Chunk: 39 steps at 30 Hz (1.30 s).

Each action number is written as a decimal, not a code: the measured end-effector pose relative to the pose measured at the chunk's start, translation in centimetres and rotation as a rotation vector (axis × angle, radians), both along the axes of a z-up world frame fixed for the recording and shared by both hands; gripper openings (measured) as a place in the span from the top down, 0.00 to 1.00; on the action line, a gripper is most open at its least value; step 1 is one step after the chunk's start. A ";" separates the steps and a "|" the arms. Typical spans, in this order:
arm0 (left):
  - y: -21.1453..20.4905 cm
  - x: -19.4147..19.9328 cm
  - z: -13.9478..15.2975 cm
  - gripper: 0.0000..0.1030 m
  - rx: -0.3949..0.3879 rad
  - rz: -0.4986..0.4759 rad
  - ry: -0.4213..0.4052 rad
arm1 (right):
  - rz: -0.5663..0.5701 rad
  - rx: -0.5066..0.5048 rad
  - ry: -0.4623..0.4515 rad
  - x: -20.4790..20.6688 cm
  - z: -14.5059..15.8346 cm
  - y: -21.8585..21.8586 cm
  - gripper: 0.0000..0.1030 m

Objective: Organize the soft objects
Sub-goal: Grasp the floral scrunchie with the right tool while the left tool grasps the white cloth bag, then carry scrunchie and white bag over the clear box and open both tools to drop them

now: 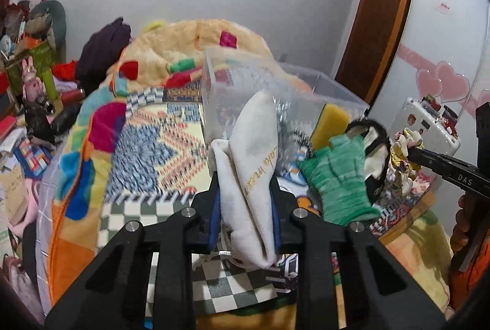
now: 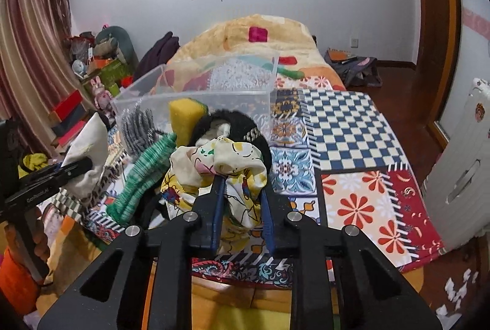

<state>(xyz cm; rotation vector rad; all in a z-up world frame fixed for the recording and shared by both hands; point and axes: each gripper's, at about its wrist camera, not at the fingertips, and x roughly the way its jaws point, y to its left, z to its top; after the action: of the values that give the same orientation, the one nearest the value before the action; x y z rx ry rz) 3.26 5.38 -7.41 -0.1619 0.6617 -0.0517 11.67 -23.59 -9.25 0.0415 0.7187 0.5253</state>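
My left gripper (image 1: pixel 245 192) is shut on a white cloth with gold lettering (image 1: pixel 254 164), held above the patterned bed cover; it also shows in the right wrist view (image 2: pixel 87 158). My right gripper (image 2: pixel 242 177) is shut on a yellow patterned cloth (image 2: pixel 226 164), also seen in the left wrist view (image 1: pixel 401 158). Between them lie a green knitted glove (image 1: pixel 340 177) (image 2: pixel 144 174) and a black fuzzy item (image 2: pixel 232 121). A clear plastic bin (image 1: pixel 275 91) (image 2: pixel 196 91) stands just beyond, holding a yellow sponge (image 2: pixel 186 115) and a grey knit piece (image 2: pixel 136 128).
The bed carries a patchwork cover (image 2: pixel 346 128) and a fluffy yellow blanket (image 2: pixel 263 36) behind the bin. Cluttered shelves and toys (image 1: pixel 33 73) stand to the left. A white radiator (image 2: pixel 465 164) is to the right, with a wooden door frame (image 2: pixel 438 24) beyond it.
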 end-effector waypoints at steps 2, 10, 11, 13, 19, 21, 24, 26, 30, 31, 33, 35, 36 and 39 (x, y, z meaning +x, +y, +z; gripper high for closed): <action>-0.1 0.0 1.1 0.75 0.015 0.000 -0.030 | -0.003 0.012 -0.021 0.0 0.7 -0.2 0.81; -0.5 1.9 5.7 0.75 0.064 -0.017 -0.171 | -0.008 0.019 -0.155 0.9 4.4 0.5 0.81; -0.6 2.2 6.1 0.75 0.078 -0.015 -0.190 | -0.010 0.017 -0.176 1.2 4.9 0.8 0.81; -0.9 3.0 6.7 0.75 0.098 -0.011 -0.212 | -0.012 0.021 -0.196 1.8 5.3 1.2 0.81; -0.3 6.7 7.2 0.75 0.064 -0.015 -0.203 | -0.016 0.047 -0.215 4.6 6.0 2.3 0.81; -0.1 8.3 7.0 0.75 0.057 -0.015 -0.187 | -0.015 0.058 -0.207 5.9 6.0 2.8 0.81; 0.3 10.4 6.3 0.75 0.048 -0.010 -0.154 | -0.022 0.060 -0.193 7.1 5.7 3.3 0.81; 0.6 11.6 5.7 0.75 0.041 -0.002 -0.129 | -0.026 0.045 -0.189 7.6 5.5 3.9 0.81; 1.1 13.9 4.4 0.75 0.025 0.011 -0.078 | -0.023 0.011 -0.162 9.0 4.4 5.0 0.81; 1.1 14.5 4.0 0.75 0.026 0.007 -0.059 | -0.022 0.005 -0.157 9.3 4.3 5.1 0.81; 1.0 15.6 3.2 0.75 0.039 0.005 -0.021 | -0.020 -0.019 -0.139 10.0 3.7 5.8 0.81; 0.8 16.4 2.4 0.75 0.044 -0.003 0.012 | -0.015 -0.039 -0.121 10.5 3.3 6.2 0.81; 0.8 16.6 2.0 0.75 0.047 -0.007 0.028 | -0.012 -0.053 -0.111 10.7 2.9 6.5 0.81; 0.4 17.1 1.1 0.75 0.058 -0.017 0.058 | -0.001 -0.088 -0.086 11.3 2.2 7.1 0.81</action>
<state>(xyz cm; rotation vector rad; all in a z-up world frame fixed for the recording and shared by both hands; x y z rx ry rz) 20.40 5.82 -6.32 -0.1020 0.7222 -0.0443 22.99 -16.46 -7.04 -0.0629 0.6566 0.4908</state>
